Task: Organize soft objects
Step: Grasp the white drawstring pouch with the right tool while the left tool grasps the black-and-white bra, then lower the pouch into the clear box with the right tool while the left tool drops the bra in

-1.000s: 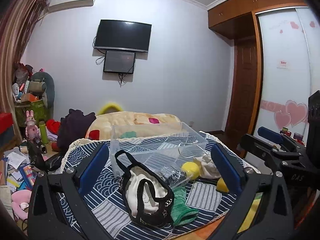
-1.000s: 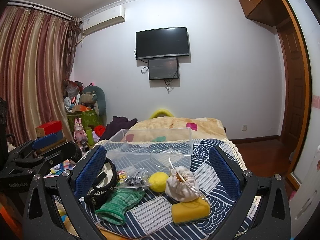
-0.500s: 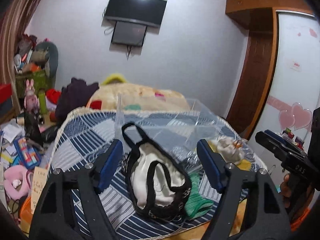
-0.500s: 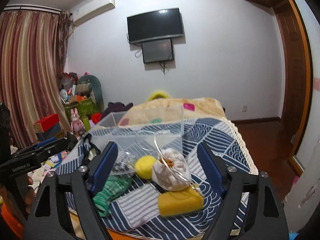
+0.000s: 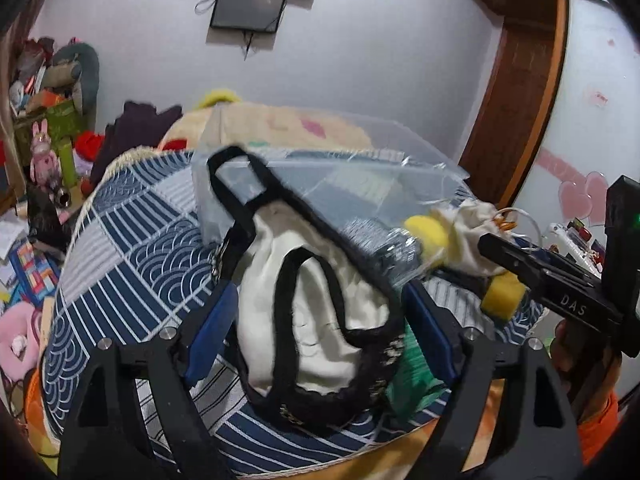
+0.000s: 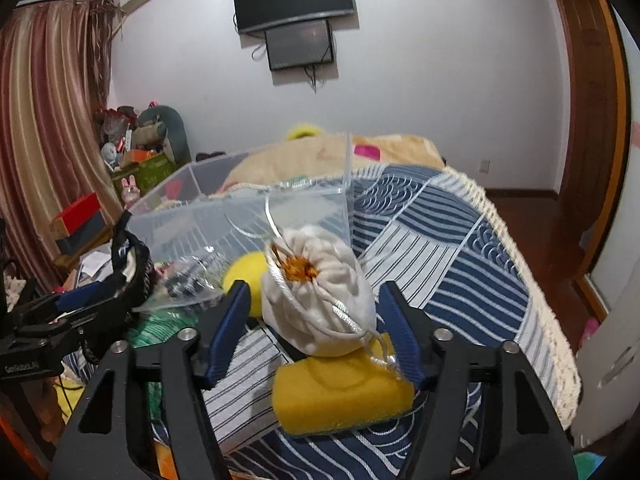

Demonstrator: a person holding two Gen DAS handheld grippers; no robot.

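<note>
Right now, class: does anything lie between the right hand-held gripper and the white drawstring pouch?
Nothing visible does. The right hand-held gripper is open, its fingers either side of the white drawstring pouch, which rests partly on the yellow sponge.

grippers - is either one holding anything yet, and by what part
Nothing is held. The left gripper is open around the black-trimmed bag; the right gripper is open around the drawstring pouch.

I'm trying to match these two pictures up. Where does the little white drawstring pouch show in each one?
Left wrist view: the white drawstring pouch lies far right, just behind the other gripper's black finger, next to the yellow ball.
Right wrist view: it sits at centre, between the right gripper's open fingers, resting partly on the yellow sponge.
Shared landmark: the clear plastic box right behind it.
</note>
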